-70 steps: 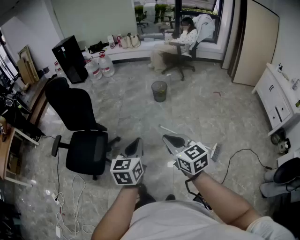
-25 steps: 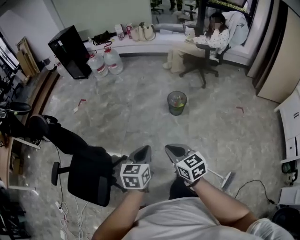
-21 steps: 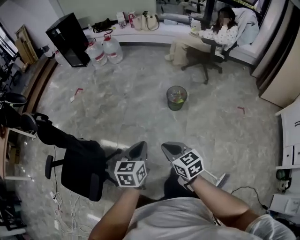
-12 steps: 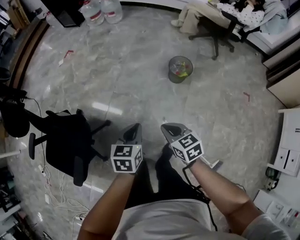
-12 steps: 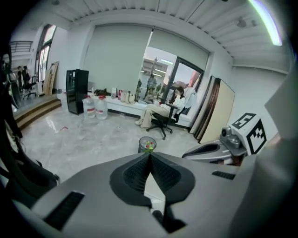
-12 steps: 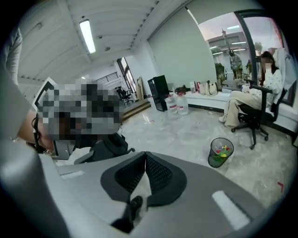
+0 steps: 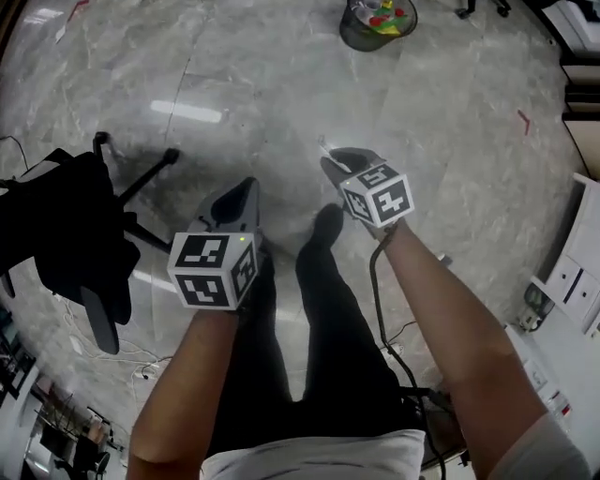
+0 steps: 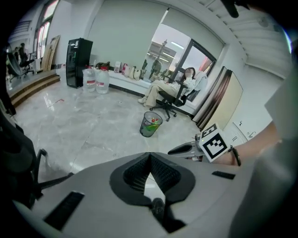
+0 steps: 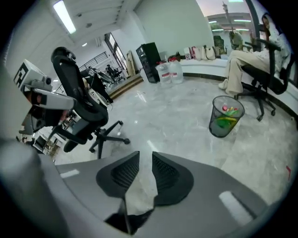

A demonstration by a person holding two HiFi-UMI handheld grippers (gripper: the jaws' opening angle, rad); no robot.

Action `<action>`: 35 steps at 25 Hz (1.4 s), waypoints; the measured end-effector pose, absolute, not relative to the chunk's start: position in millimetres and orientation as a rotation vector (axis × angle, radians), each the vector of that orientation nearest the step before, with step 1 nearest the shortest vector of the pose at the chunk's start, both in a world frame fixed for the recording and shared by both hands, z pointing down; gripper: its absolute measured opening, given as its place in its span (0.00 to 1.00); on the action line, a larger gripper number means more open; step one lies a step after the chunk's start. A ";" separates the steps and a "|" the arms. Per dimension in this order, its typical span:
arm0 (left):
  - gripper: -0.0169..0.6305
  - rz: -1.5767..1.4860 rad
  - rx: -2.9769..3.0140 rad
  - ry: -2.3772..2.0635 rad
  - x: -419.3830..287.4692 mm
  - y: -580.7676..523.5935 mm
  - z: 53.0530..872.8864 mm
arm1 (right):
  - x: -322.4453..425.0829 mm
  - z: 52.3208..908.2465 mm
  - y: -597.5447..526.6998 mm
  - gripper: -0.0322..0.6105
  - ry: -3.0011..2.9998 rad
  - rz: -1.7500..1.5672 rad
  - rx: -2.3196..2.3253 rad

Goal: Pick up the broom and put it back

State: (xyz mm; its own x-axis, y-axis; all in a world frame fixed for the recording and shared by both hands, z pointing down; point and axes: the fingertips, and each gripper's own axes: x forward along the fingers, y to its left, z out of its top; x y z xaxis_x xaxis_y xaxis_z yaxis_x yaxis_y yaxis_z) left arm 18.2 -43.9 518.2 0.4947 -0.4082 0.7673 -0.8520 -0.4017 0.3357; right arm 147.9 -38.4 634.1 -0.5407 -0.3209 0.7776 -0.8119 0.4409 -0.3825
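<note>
Since right gripper [image 9: 145, 157] has just been opening, empty, left gripper [image 8: 149, 155] closed empty, probably spread wider before straddling broom handle [image 7: 322, 146].

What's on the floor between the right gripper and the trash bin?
Only bare floor separates the right gripper, whose empty jaws have just been opening, from the bin; the right gripper view shows it.

We record a grey marbled polished stone floor [image 7: 234, 84]. On it stands a black mesh wastebasket [image 7: 370, 36] holding coloured rubbish [image 7: 382, 11]. A black swivel office chair [image 7: 61, 234] stands well left of the wastebasket, nearer us. Two clear plastic water bottles [image 8: 102, 80] stand well beyond it, to the left.
</note>
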 end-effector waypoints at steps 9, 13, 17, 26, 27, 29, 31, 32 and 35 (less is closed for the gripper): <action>0.04 0.782 1.925 -0.972 8.9 -29.6 701.6 | 159.8 867.0 -33.5 0.32 -1.895 0.945 0.813; 0.04 0.780 1.933 -0.933 12.1 -34.3 769.5 | 174.0 957.6 -31.2 0.36 -1.798 0.957 0.809; 0.04 0.769 1.982 -0.890 14.7 -39.3 818.6 | 178.6 1040.5 -25.0 0.38 -1.718 0.937 0.770; 0.04 0.771 1.972 -0.812 8.8 -36.4 896.8 | 192.3 1156.4 -21.4 0.37 -1.616 0.872 0.775; 0.04 0.774 1.971 -0.810 7.2 -35.1 901.5 | 192.0 1158.6 -21.9 0.33 -1.612 0.858 0.783; 0.04 0.776 1.964 -0.811 4.9 -33.8 907.0 | 192.2 1158.7 -21.5 0.31 -1.615 0.823 0.792; 0.04 0.766 1.961 -0.816 5.6 -36.1 905.9 | 192.6 1158.2 -20.3 0.18 -1.621 0.799 0.771; 0.04 0.758 1.964 -0.817 7.3 -37.6 902.7 | 193.5 1156.8 -20.1 0.18 -1.622 0.801 0.760; 0.04 0.747 1.980 -0.821 8.5 -43.0 889.5 | 187.4 1140.3 -25.4 0.18 -1.650 0.803 0.755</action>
